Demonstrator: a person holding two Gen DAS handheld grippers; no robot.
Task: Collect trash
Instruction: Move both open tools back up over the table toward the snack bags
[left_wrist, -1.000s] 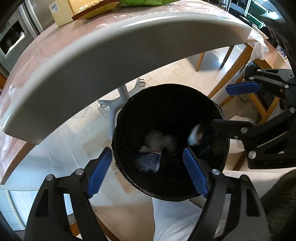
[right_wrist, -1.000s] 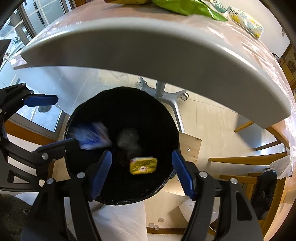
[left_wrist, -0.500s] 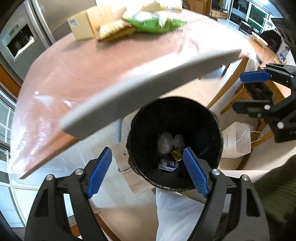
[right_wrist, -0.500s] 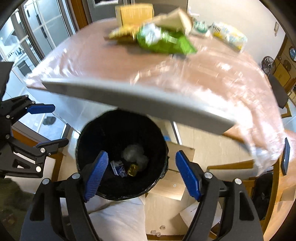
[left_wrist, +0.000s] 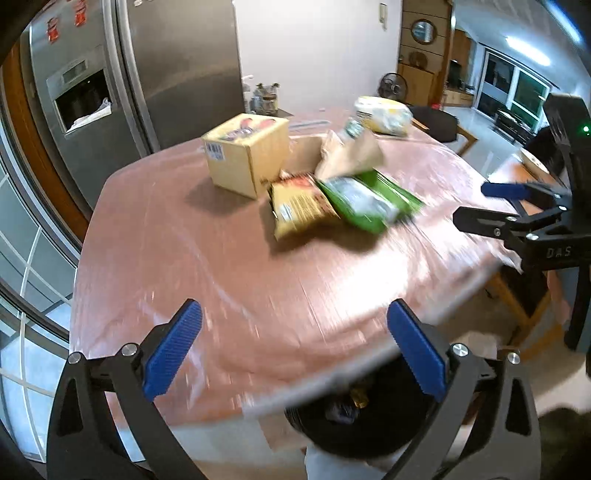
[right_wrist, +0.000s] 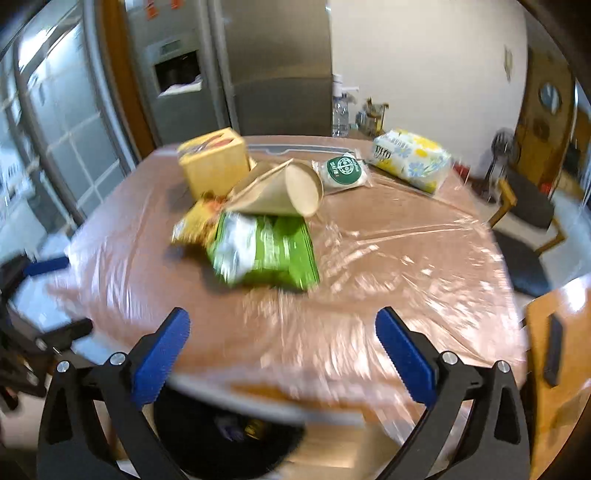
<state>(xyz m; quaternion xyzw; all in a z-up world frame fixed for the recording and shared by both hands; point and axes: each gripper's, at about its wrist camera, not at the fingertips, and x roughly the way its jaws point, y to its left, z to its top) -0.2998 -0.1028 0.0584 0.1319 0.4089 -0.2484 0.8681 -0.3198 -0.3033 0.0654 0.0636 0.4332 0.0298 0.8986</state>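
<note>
Both grippers hang above the near edge of the plastic-covered table (left_wrist: 177, 258), jaws still opening wide and nothing between them: the left gripper (left_wrist: 295, 350) and the right gripper (right_wrist: 282, 352). Further back on the table lies trash: a green wrapper (left_wrist: 365, 201) (right_wrist: 266, 251), a yellow snack bag (left_wrist: 301, 208) (right_wrist: 195, 221), a brown paper cup on its side (right_wrist: 280, 192) (left_wrist: 349, 155) and a yellow box (left_wrist: 245, 153) (right_wrist: 212, 162). The black bin (left_wrist: 354, 424) (right_wrist: 229, 435), holding scraps, shows under the table edge below the grippers.
A round green-labelled packet (right_wrist: 341, 171) and a yellow-and-white tissue pack (right_wrist: 413, 162) (left_wrist: 382, 114) lie at the far right of the table. A steel fridge (left_wrist: 147, 74) stands behind. Dark chairs (right_wrist: 524, 206) and a wooden side table (right_wrist: 557, 350) stand right.
Both grippers rose from over the bin's mouth to above the table edge and tilted up. Their jaws widened. The wrappers seen falling earlier now lie in the bin.
</note>
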